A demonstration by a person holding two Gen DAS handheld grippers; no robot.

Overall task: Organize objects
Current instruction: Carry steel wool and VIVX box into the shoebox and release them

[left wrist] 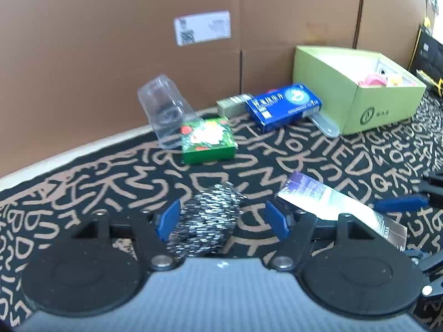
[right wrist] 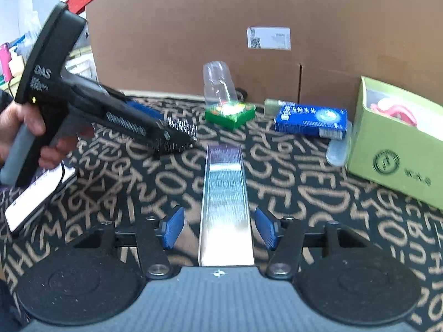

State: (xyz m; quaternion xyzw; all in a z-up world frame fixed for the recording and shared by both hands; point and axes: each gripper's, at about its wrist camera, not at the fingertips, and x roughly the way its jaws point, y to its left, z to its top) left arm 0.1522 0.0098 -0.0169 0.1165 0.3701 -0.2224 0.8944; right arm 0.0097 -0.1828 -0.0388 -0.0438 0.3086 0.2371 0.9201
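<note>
Nearest the left wrist camera, the left gripper (left wrist: 221, 217) is standing released, its blue pads spread with a steel wool scrubber (left wrist: 206, 221) sitting between them; the scrubber is lying against the left pad (left wrist: 167, 220) while a clear gap is showing before the right one. In the right wrist view, the right gripper (right wrist: 220, 228) is likewise standing released, straddling a long shiny silver-and-purple box (right wrist: 225, 207) that is running straight away from the camera, with gaps showing on both sides between the box and the pads. Both things are resting on the table (right wrist: 318, 193), which is wearing a black cloth covered in tan lettering. To the left in that view, a hand (right wrist: 19, 127) is gripping the handle of the other tool, whose tip is sitting by the scrubber, and a white flat card (right wrist: 36, 196) is lying below it. Farther back, a green box with a floral lid (left wrist: 206, 141) is sitting just in front of a clear plastic cup (left wrist: 164, 113) that is tipped over. To the right, a blue box (left wrist: 283, 106) is resting beside a small olive box (left wrist: 232, 103) and partly over a clear lid (left wrist: 325, 123). Beyond, an open lime-green carton (left wrist: 379, 110) is holding pink items, and a brown cardboard wall (left wrist: 110, 55) with a white label (left wrist: 202, 27) is closing off the back.
</note>
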